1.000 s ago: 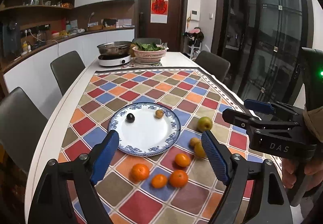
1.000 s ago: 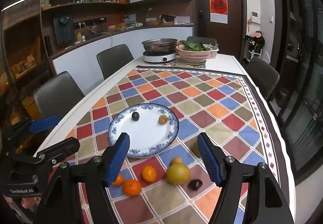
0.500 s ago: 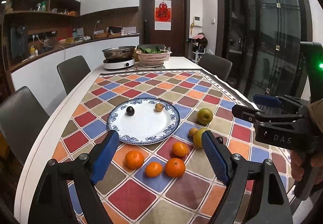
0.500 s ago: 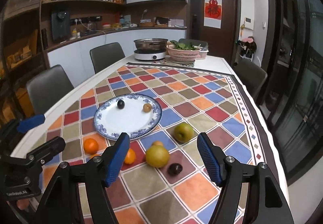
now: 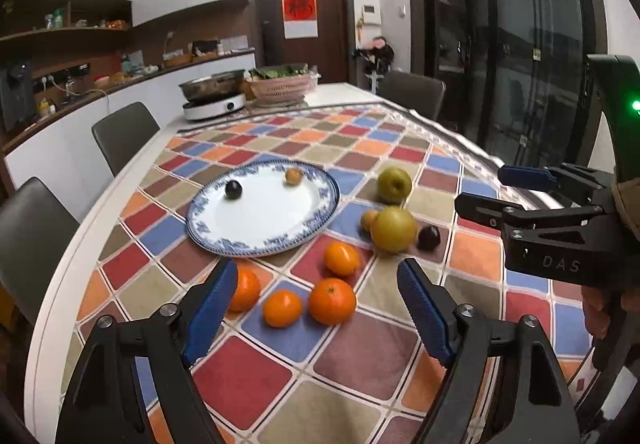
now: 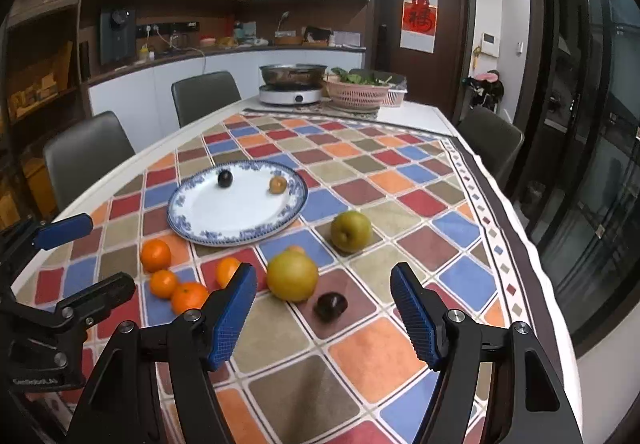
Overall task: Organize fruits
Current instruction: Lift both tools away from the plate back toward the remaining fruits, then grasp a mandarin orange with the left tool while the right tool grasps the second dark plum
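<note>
Your left gripper [image 5: 318, 308] hangs low over the near end of the checked tablecloth [image 5: 256, 380], its blue-padded jaws spread wide and holding nothing. Between and just past those jaws in the lower centre of the left wrist view sit four oranges: one [image 5: 244, 289] partly hidden behind the left pad, a small one [image 5: 282, 308], a bigger one [image 5: 332, 301] just beside it, and a fourth [image 5: 341, 258] a little farther up the frame.

Your right gripper [image 6: 323, 310] is likewise wide open and empty. In the right wrist view, a yellow pear [image 6: 292, 275] sits in the centre of the frame between the pads, with a dark plum [image 6: 330, 306] just beside it to the lower right. A small orange-coloured fruit peeks from behind the pear; you cannot tell what kind. A green apple [image 6: 351, 231] rests on the cloth above and right of the pear, apart from it.

The blue-rimmed white plate [image 6: 236, 240] lies left of centre in that view, carrying a second dark plum [image 6: 225, 178] at its far left and a small brownish fruit [image 6: 277, 184] at its far right, the two well apart. At the far end of the table stand a pan on a white cooker [image 6: 291, 94] and a pink basket of greens [image 6: 357, 94].
</note>
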Demonstrator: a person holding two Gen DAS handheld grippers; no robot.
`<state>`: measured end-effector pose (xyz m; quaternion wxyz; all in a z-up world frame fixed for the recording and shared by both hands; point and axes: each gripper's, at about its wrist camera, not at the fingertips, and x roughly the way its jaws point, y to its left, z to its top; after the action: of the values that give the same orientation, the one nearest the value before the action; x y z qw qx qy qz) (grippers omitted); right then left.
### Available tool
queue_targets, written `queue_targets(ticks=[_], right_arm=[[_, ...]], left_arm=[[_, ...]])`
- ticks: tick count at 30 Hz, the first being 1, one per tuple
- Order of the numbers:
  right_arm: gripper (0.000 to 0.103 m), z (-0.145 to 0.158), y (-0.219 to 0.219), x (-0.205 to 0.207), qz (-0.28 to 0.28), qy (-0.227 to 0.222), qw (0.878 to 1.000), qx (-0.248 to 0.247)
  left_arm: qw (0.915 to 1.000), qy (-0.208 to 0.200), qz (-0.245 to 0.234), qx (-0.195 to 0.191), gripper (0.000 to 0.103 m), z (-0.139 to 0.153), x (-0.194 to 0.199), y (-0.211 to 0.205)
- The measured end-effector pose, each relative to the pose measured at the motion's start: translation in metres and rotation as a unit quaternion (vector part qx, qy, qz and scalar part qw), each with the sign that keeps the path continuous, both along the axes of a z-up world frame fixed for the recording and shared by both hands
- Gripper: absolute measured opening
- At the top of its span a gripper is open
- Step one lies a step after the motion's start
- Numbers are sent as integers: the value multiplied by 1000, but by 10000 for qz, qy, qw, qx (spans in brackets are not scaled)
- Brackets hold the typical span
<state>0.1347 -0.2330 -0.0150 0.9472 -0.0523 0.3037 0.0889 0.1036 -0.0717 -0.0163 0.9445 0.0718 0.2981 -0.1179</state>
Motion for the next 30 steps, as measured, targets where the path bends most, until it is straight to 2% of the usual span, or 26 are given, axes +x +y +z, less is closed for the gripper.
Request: queue_targets(ticks=[4,9,17,20,22,24,28,30], right_arm=[[70,-19,-5,7,28,265,9996,83],[70,-39,-9,18,22,559,9982,211],[68,-57,-11,34,10,798,9965,232],[60,-62,-10,41,50,903,9956,230],[59,-66,-9,46,86,987,9948,247],[53,-70,-8,50,138,1064,9938,287],[52,-77,-7,57,171,1205,9921,313],[47,-79,-7,60,172,1233,9917,328]], left_arm=[[9997,168,-69,174,75,-13,6,-7],[9986,405,-217,255,64,-27,13,-13],[9962,682,-369,400,59,-45,28,-19],[9954,743,-382,479,57,-50,34,-20],[9948,786,-395,522,56,-53,38,-20],[9942,829,-409,556,56,-56,40,-21],[9934,828,-460,644,54,-59,43,-24],[9928,820,-487,721,52,-60,45,-26]])
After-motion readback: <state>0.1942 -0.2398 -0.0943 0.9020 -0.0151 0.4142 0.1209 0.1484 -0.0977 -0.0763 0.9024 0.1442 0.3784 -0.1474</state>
